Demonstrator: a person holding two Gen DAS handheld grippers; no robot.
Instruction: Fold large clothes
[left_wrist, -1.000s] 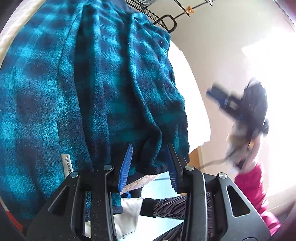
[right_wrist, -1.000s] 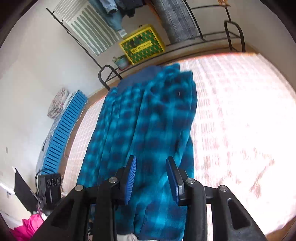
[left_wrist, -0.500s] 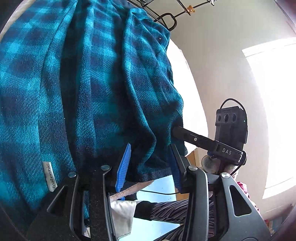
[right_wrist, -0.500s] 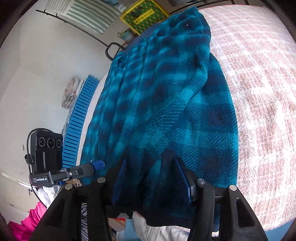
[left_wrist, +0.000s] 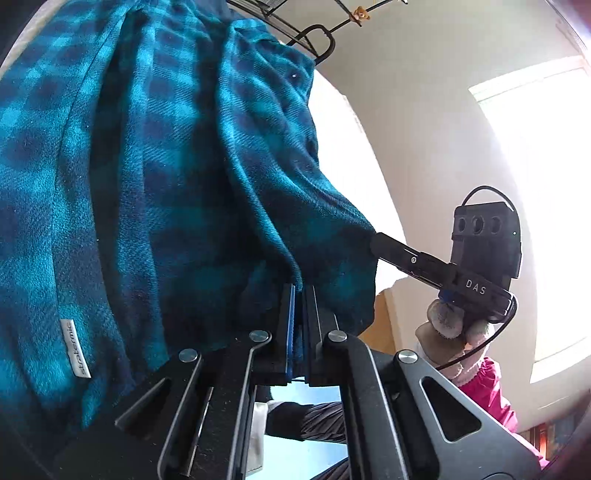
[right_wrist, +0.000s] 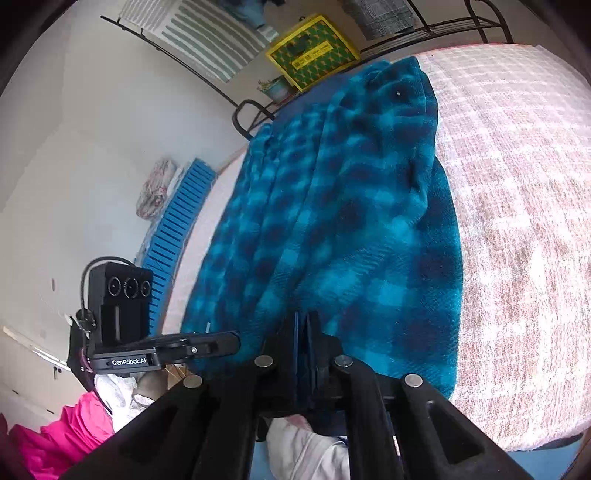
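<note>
**Both grippers clamped on the near hem**

Left gripper (left_wrist: 298, 295): fingers pinched tight on the near edge of the blue checked blanket (left_wrist: 155, 177), a fold of fleece drawn up between the pads. Right gripper (right_wrist: 304, 325): likewise closed on the same hem, further along, and seen from the left wrist view at 3 o'clock, biting the corner of the cloth.

Outward from the pads: blanket spread lengthwise over the bed (right_wrist: 524, 206), running away toward 12 o'clock in long soft ridges, already doubled or bunched into a narrow strip. Small white label (left_wrist: 75, 349) sewn near the hem at 8 o'clock in the left wrist view.

Handling, as a judgement: thick fleece, soft and limp, no stiffness at all, fairly light for its size, grippy rather than slippery, nothing fragile. Likely to sag between the two holds and drag on the bedcover. Best taken at the two near corners, then carried toward the far end at 12 o'clock.

Count: one blanket, one bed, two grippers, one label. Further out, one yellow crate (right_wrist: 312, 55) at 12 o'clock, one blue slatted panel (right_wrist: 177, 236) at 9 o'clock.
</note>
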